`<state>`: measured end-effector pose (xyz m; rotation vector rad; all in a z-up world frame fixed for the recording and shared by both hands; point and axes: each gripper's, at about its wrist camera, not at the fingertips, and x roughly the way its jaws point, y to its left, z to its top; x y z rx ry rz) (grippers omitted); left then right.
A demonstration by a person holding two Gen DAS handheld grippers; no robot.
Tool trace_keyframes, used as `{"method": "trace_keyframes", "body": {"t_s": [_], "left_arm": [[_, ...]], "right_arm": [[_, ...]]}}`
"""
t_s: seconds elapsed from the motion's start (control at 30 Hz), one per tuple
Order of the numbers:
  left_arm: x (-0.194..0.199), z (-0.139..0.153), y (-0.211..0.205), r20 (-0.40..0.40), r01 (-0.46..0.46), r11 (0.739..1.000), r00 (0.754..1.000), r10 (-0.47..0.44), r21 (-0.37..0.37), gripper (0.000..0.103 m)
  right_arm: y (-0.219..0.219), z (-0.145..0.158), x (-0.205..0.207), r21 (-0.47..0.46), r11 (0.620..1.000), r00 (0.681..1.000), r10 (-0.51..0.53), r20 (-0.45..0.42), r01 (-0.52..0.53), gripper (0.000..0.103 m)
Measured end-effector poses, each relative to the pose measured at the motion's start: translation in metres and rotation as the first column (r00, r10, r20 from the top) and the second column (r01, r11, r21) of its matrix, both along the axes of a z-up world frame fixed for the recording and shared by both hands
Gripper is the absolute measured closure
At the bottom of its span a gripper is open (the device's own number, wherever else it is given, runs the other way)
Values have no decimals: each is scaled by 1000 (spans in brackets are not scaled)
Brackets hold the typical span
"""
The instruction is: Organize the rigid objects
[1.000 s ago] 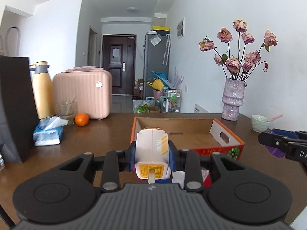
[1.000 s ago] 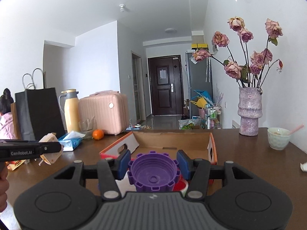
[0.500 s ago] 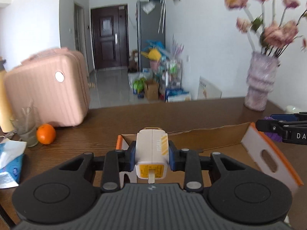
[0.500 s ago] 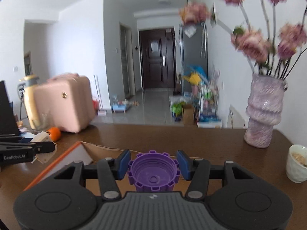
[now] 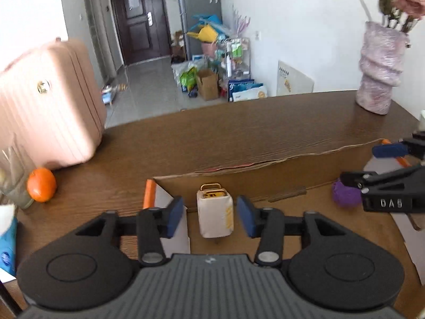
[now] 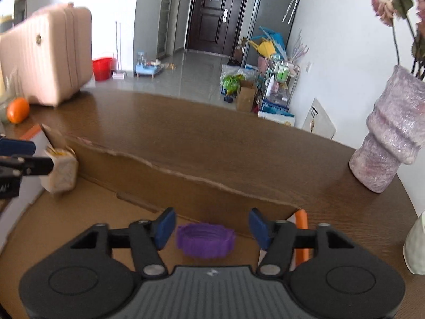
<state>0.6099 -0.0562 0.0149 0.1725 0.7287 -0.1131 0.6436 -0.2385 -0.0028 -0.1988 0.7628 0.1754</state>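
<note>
While your left gripper (image 5: 209, 219) has just been opening, its blue pads stand clear of the white plug adapter (image 5: 214, 218) (boxy, smooth plastic, yellow-striped), which sits between them inside the cardboard box (image 5: 265, 175). Your right gripper (image 6: 209, 230) has likewise just been opening; the purple cap (image 6: 205, 240), round and ridged, lies between its parted jaws, untouched, near the box's torn corrugated wall on the wooden table (image 6: 212, 133).
</note>
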Motion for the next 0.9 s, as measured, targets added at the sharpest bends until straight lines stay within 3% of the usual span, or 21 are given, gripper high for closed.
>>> {"method": "trace_keyframes", "body": {"t_s": [0.17, 0.3, 0.57, 0.6, 0.7, 0.9], "left_arm": [[-32, 36, -1, 22, -2, 1000, 1000, 1, 8, 40], [-69, 74, 3, 62, 18, 1000, 998, -19, 17, 30], [-149, 142, 26, 168, -17, 1000, 986, 19, -13, 16], [-160, 148, 29, 189, -26, 1000, 982, 27, -8, 10], [-193, 156, 33, 261, -33, 999, 965, 32, 0, 5], [-250, 162, 50, 350, -61, 997, 934, 77, -55, 2]], "right_arm": [[-9, 34, -24, 39, 999, 1000, 2, 17, -2, 29], [-17, 72, -56, 48, 999, 999, 14, 47, -16, 18], [-31, 143, -135, 43, 998, 992, 43, 119, -49, 14], [-32, 150, -147, 41, 998, 989, 45, 139, -52, 14], [-36, 169, -181, 39, 996, 976, 67, 209, -77, 5], [-44, 185, -239, 57, 994, 956, 71, 284, -91, 3]]}}
